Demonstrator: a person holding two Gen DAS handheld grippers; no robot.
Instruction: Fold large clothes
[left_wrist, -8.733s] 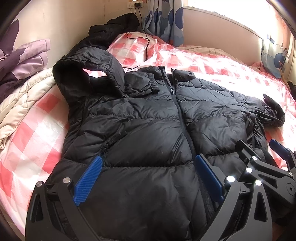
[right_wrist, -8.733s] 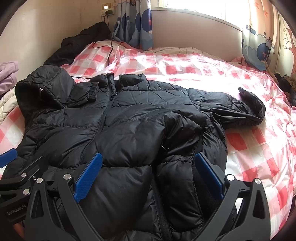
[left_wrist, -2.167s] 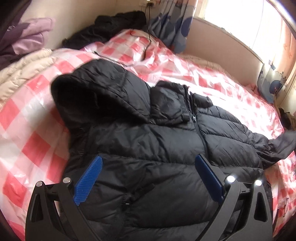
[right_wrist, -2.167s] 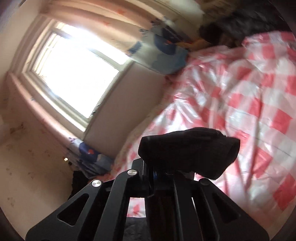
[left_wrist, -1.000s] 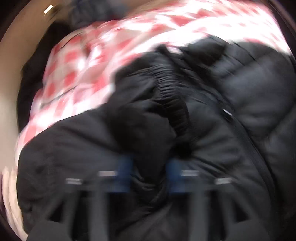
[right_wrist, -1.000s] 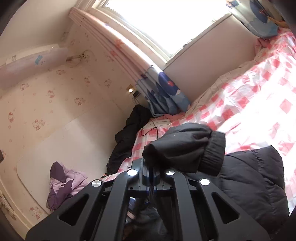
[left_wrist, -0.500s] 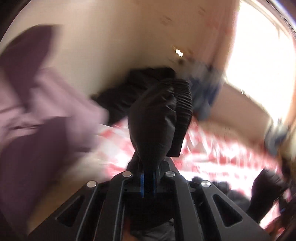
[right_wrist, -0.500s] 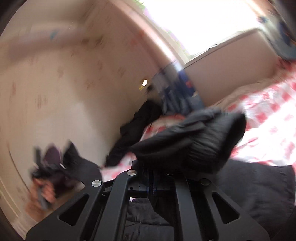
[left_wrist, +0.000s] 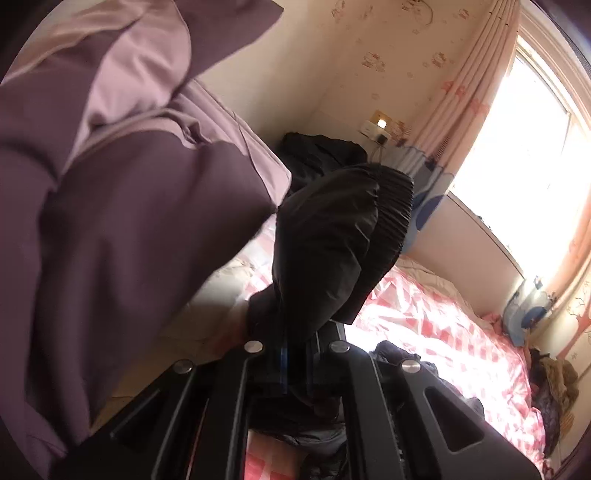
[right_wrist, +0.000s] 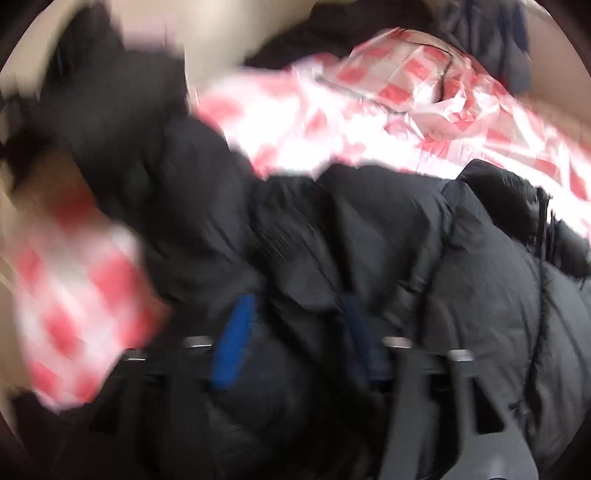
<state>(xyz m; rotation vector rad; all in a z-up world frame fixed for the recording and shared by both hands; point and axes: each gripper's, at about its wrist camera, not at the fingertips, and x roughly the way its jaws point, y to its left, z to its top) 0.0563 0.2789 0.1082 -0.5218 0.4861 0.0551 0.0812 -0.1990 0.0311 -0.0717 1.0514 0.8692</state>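
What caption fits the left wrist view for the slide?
Left gripper shut on the black jacket's sleeve cuff, lifted above the pink checked bedspread beside purple clothing.

The jacket (right_wrist: 406, 277) lies on the bed (right_wrist: 369, 110), pillow behind.

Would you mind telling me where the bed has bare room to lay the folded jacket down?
The checked bedspread lies bare between the black jacket and the window wall. The near side is crowded: purple clothes and the jacket.
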